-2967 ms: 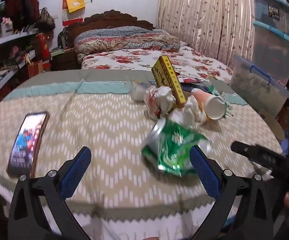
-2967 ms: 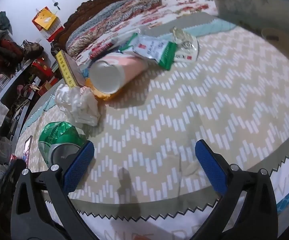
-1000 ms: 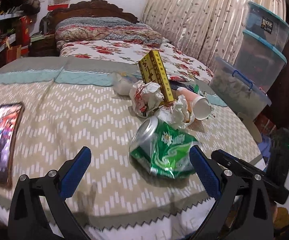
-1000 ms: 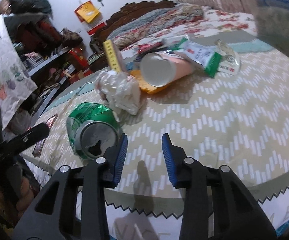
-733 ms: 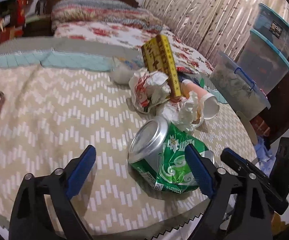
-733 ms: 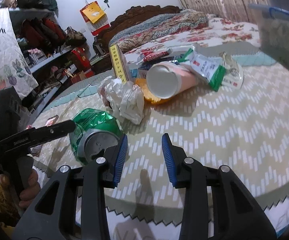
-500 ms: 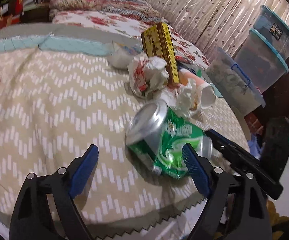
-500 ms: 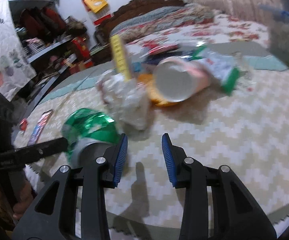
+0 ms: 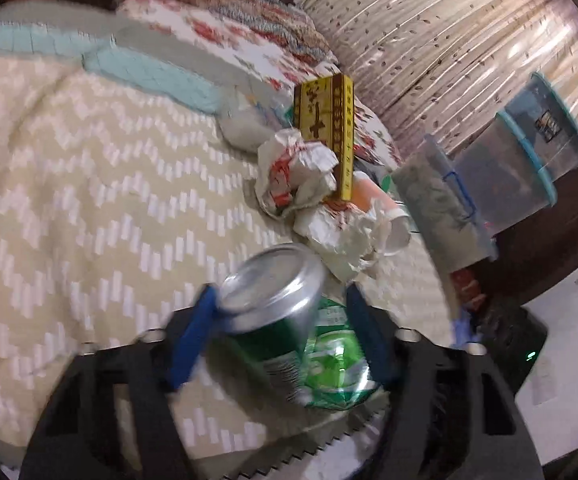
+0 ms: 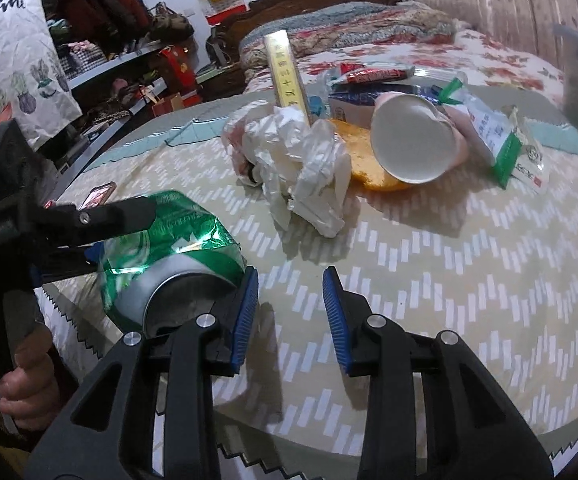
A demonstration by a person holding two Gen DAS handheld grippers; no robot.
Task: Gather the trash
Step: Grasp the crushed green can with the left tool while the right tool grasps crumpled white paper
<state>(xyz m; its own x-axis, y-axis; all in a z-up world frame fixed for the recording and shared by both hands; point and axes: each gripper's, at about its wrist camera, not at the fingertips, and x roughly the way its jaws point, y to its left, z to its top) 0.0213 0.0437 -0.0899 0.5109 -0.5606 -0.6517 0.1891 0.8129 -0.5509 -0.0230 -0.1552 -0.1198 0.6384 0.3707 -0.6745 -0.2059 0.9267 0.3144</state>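
1. Bedroom table under a chevron cloth (image 10: 469, 280); the crushed green can (image 9: 289, 328) lies near its front edge.
2. Left gripper (image 9: 279, 334) has just been closing with the can between its jaws; whether the pads already press is unclear.
3. Right gripper (image 10: 289, 312) hovers part-open and empty, just beside the can.
4. Risk: dented, slick metal could squirt out and roll off the edge.
5. Behind the can lie crumpled wrappers (image 10: 301, 168), a cup (image 10: 413, 140) and a yellow box (image 9: 329, 120), none blocking it.
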